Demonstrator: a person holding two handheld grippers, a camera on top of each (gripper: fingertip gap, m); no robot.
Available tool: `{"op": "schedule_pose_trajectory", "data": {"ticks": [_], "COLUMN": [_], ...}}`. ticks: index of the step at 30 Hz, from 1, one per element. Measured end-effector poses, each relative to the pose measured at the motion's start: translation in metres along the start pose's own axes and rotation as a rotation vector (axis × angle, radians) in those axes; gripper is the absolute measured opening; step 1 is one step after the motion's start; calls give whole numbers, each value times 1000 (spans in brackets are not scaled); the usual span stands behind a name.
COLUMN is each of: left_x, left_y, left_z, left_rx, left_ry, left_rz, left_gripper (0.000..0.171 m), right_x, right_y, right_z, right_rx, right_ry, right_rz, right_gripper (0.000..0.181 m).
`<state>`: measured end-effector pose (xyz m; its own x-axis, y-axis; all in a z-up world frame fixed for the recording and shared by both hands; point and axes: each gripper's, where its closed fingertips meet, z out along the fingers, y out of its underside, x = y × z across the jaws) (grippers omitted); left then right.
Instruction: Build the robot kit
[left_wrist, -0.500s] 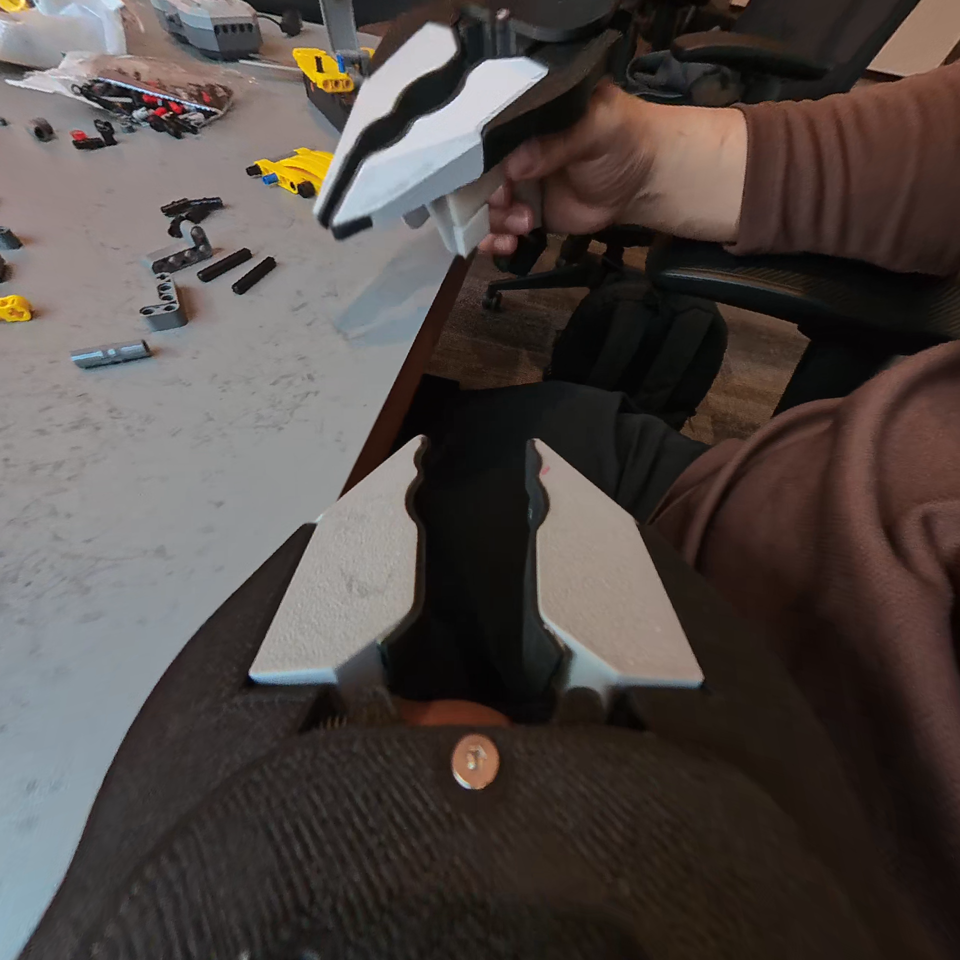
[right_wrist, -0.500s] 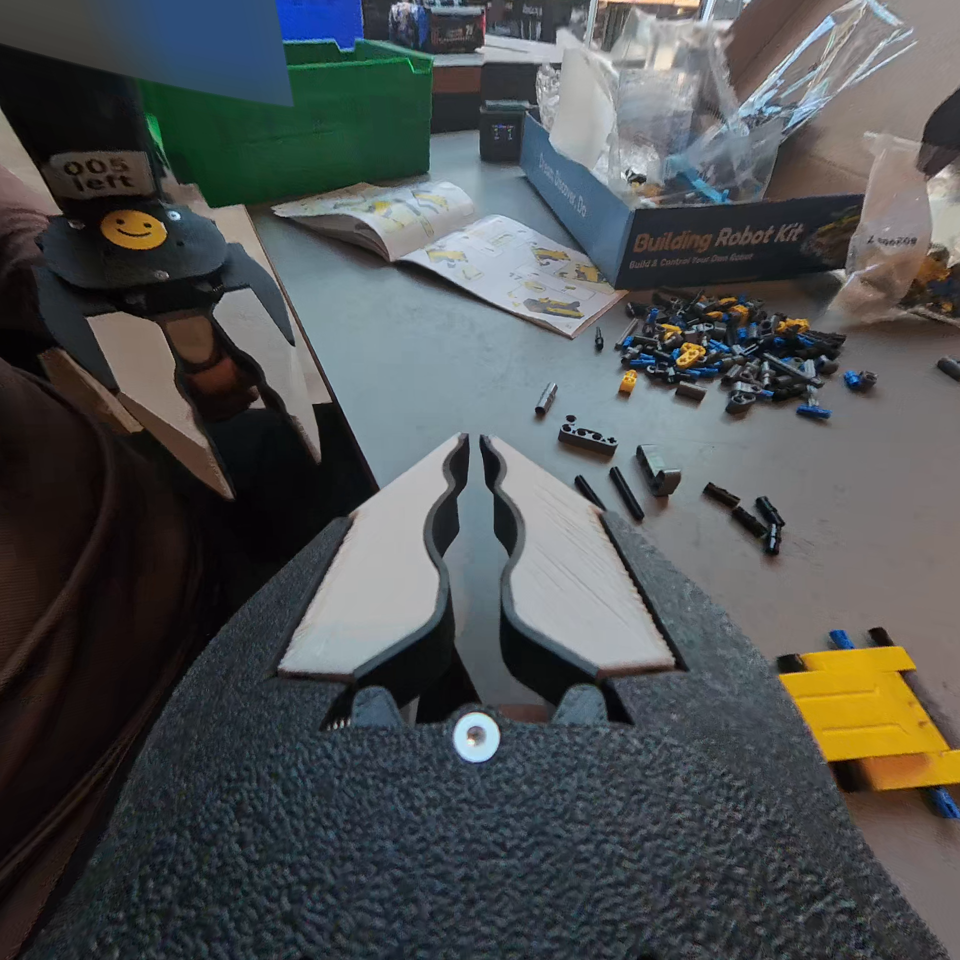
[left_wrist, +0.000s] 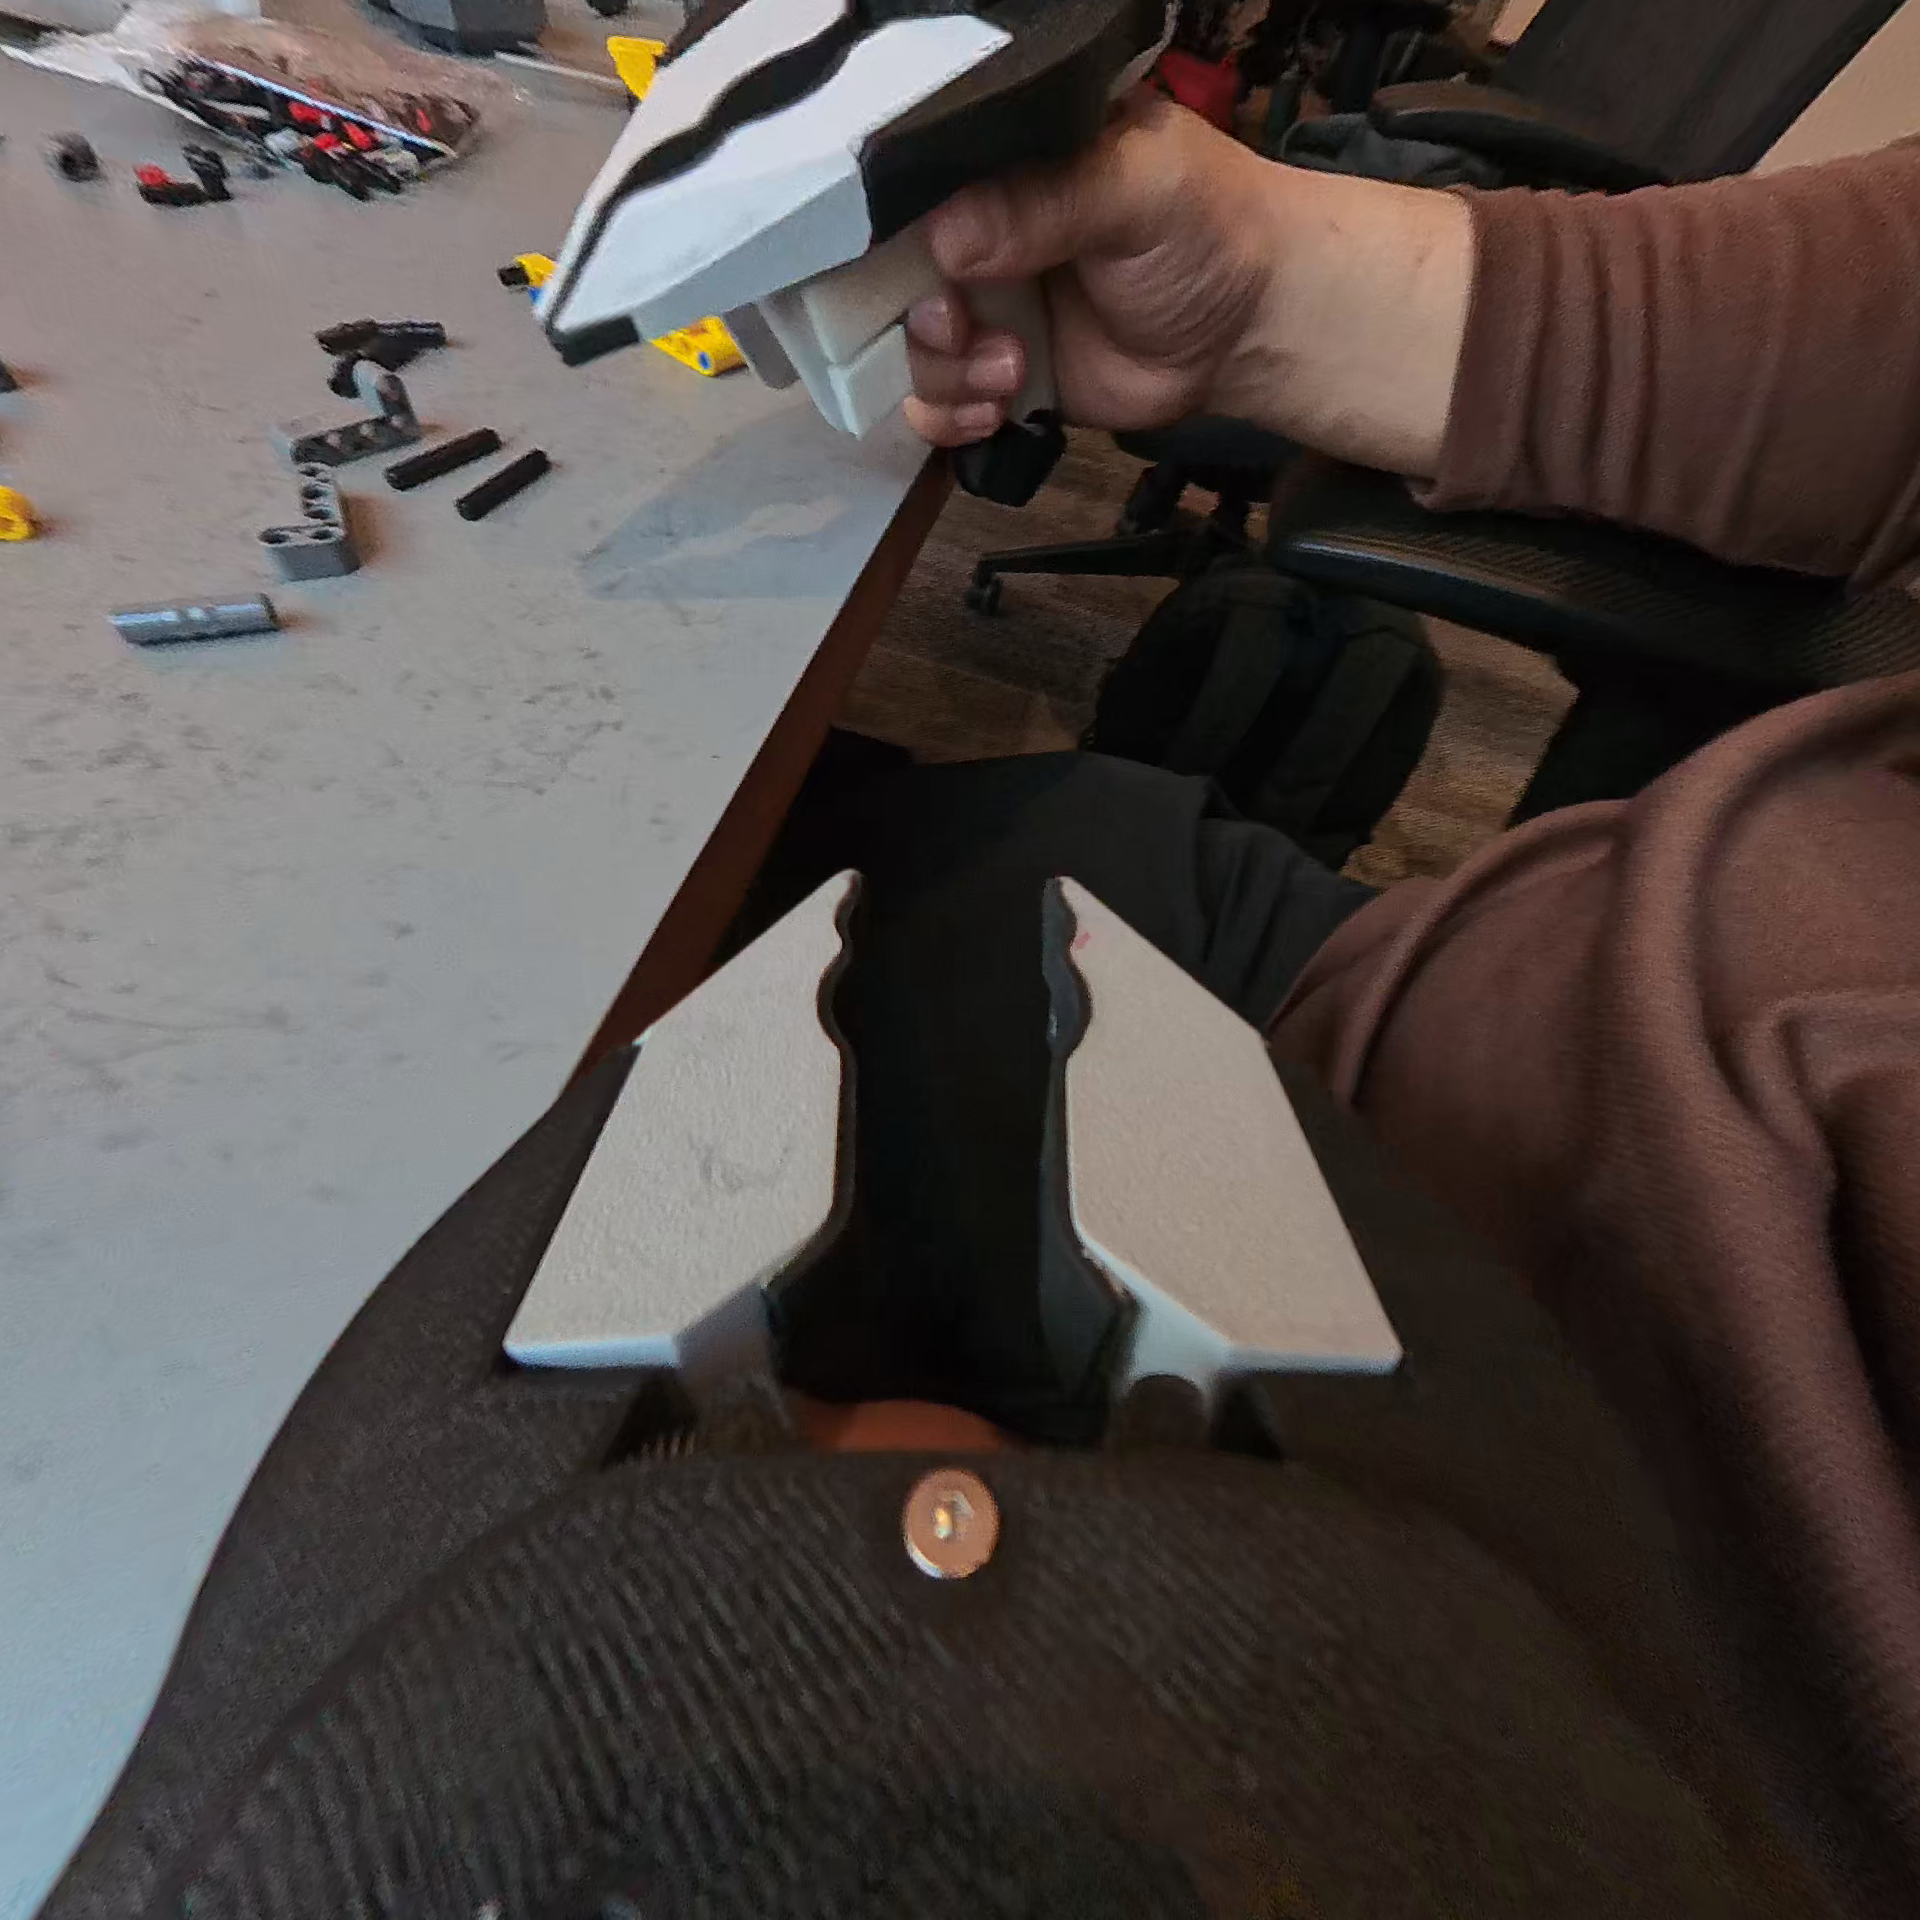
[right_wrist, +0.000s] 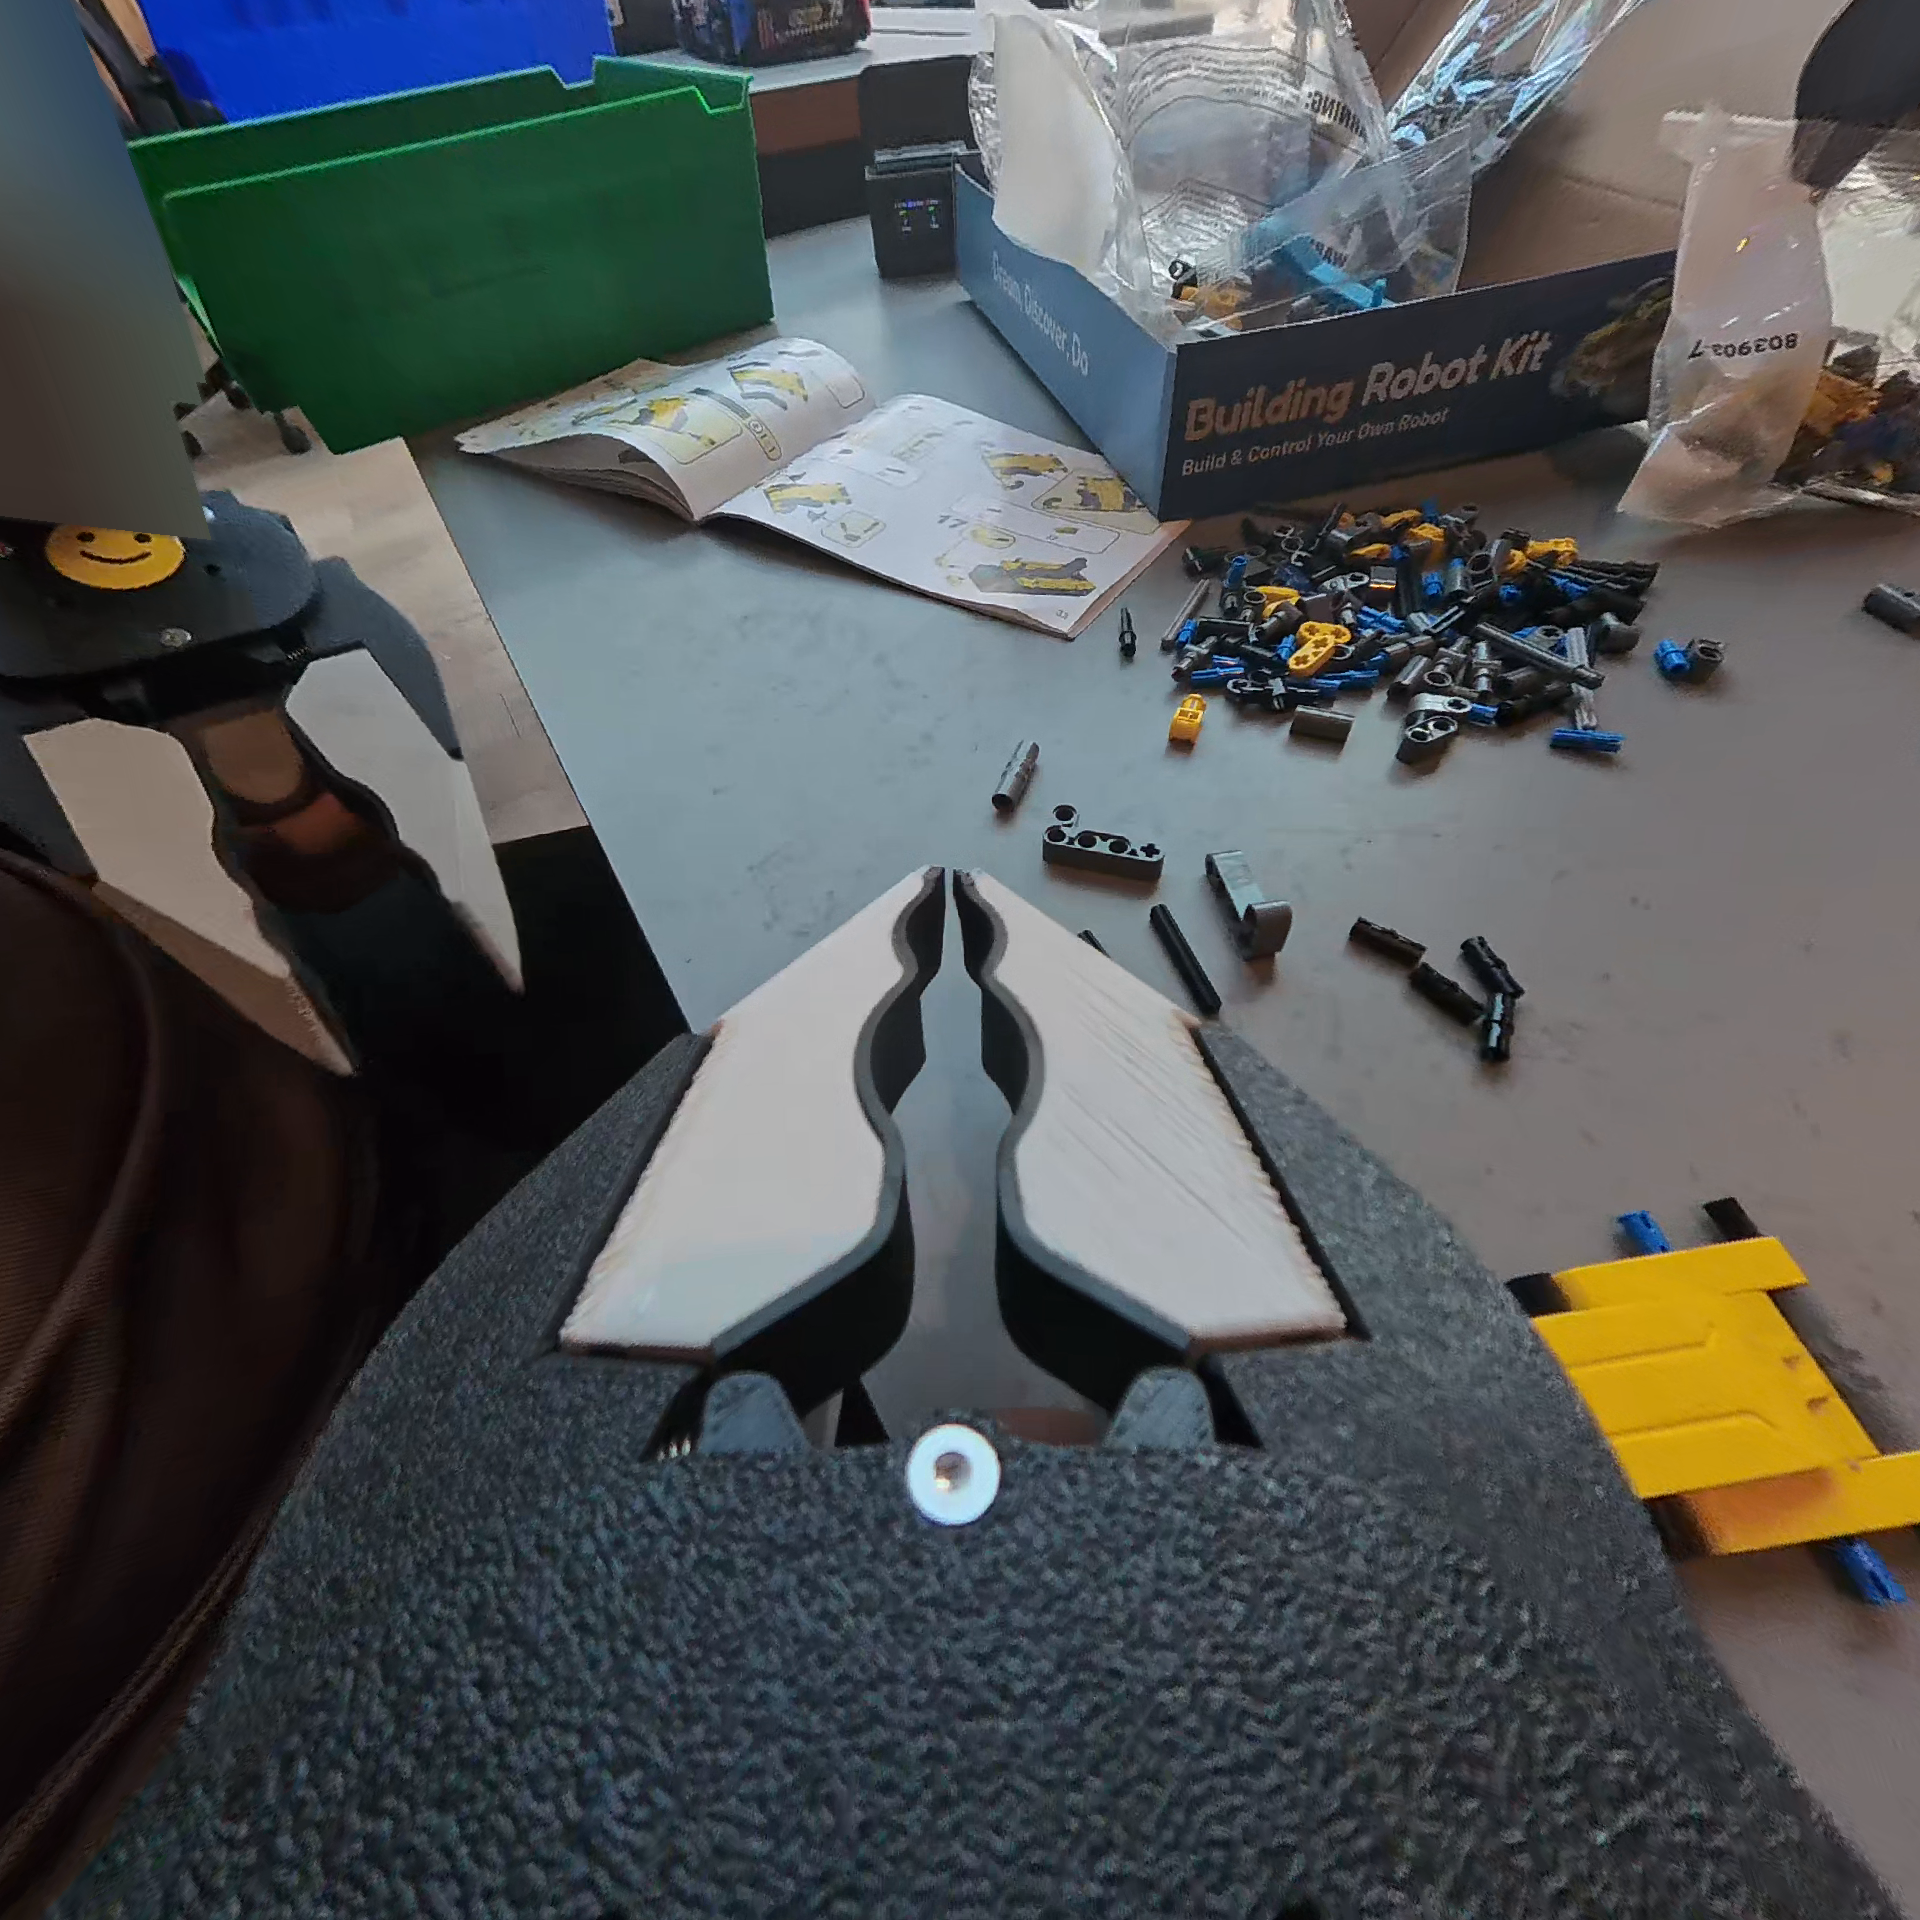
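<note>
Right gripper (right_wrist: 951, 883) pinched, empty, above table (right_wrist: 831, 727)

Printed lettering shows on the blue box (right_wrist: 1351, 405), a bag's label (right_wrist: 1745, 348)

The yellow panel (right_wrist: 1704, 1382) right of the right gripper (right_wrist: 951, 883) is partly hidden behind its black body. A black rod (right_wrist: 1184, 956) just right of the fingertips is covered at its near end. The parts pile (right_wrist: 1413, 634) far ahead is too small to sort. In the left view, the bag (left_wrist: 301, 114) runs off the top edge, blurred.
</note>
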<state>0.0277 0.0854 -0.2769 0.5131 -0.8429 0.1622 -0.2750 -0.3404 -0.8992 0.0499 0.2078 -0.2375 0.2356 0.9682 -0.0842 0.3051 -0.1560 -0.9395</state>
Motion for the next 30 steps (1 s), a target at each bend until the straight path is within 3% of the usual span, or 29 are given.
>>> {"op": "schedule_pose_trajectory", "data": {"ticks": [3,8,14,24,30], "left_x": [16,20,27,19,12], "left_y": [7,7,7,3,3], "left_z": [6,7,3,-1,0], "left_rx": [-45,-49,-64,-63,-59], "left_ry": [79,68,100,74,54], "left_rz": [10,99,72,90,74], "left_gripper": [32,31,31,31,30], "right_x": [-2,-5,-6,-11,-10], "right_y": [1,2,2,6,15], "right_z": [0,0,1,8,15], "right_rx": [-4,-1,-12,-60,-162], "right_ry": [-12,-47,-68,-105,-117], "right_rz": [4,13,33,42,84], "right_gripper": [4,4,4,4,6]}}
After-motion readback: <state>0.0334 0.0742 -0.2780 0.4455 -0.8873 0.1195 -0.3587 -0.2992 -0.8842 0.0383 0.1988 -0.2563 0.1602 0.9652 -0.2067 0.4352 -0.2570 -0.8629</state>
